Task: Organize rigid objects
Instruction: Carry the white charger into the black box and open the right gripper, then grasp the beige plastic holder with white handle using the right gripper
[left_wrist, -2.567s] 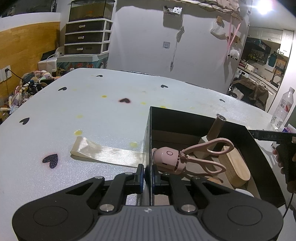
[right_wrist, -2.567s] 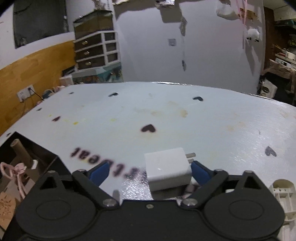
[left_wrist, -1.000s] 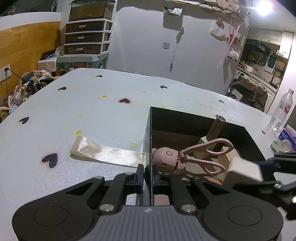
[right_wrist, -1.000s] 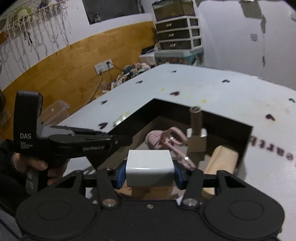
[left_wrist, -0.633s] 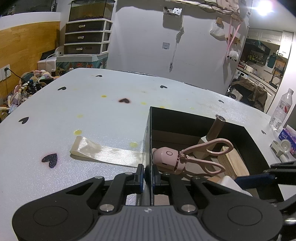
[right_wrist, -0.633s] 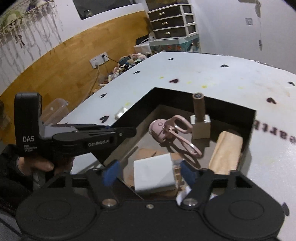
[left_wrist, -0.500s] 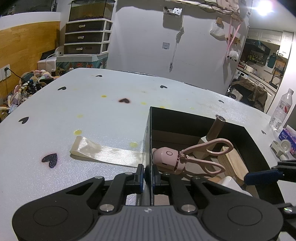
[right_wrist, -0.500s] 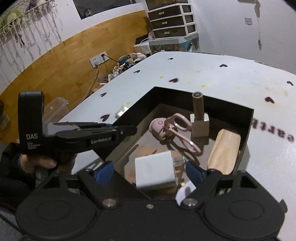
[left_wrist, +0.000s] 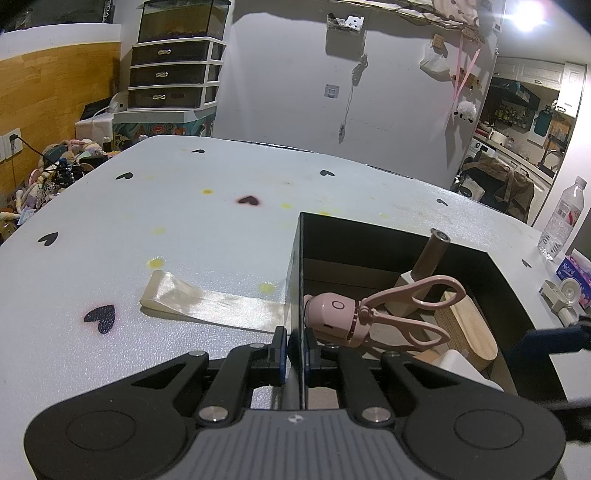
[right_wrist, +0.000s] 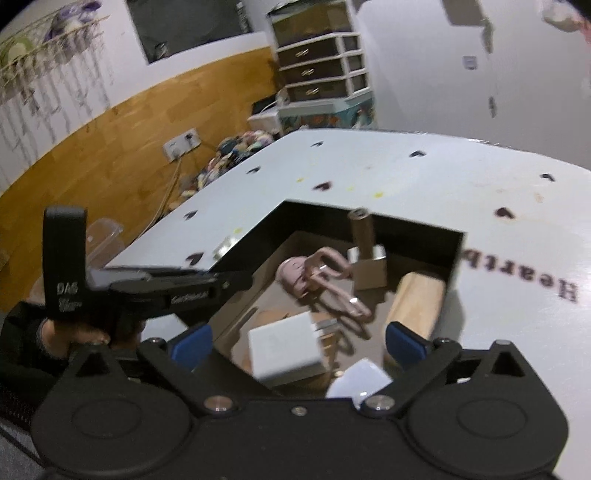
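A black open box (left_wrist: 369, 230) (right_wrist: 456, 254) sits on the white table. My left gripper (left_wrist: 294, 345) is shut on the box's near left wall. Inside lie a pink eyelash curler (left_wrist: 373, 314) (right_wrist: 317, 278), a brown tube on a square base (left_wrist: 424, 266) (right_wrist: 365, 254), a wooden block (left_wrist: 469, 328) (right_wrist: 415, 302) and the white charger plug (left_wrist: 461, 367) (right_wrist: 286, 349). My right gripper (right_wrist: 297, 341) is open above the box, the charger lying loose below it between the blue pads. One of its blue fingers (left_wrist: 546, 339) shows at the right of the left wrist view.
A strip of clear tape (left_wrist: 207, 301) lies on the table left of the box. A water bottle (left_wrist: 561, 218), a tissue pack (left_wrist: 572, 271) and a white tape holder (left_wrist: 561, 299) stand at the table's right edge. A white paper (right_wrist: 360, 380) lies in the box's near corner.
My right gripper carried the charger over the box, opened and let it drop inside; it has since drawn back and up. The left gripper has stayed shut on the box wall.
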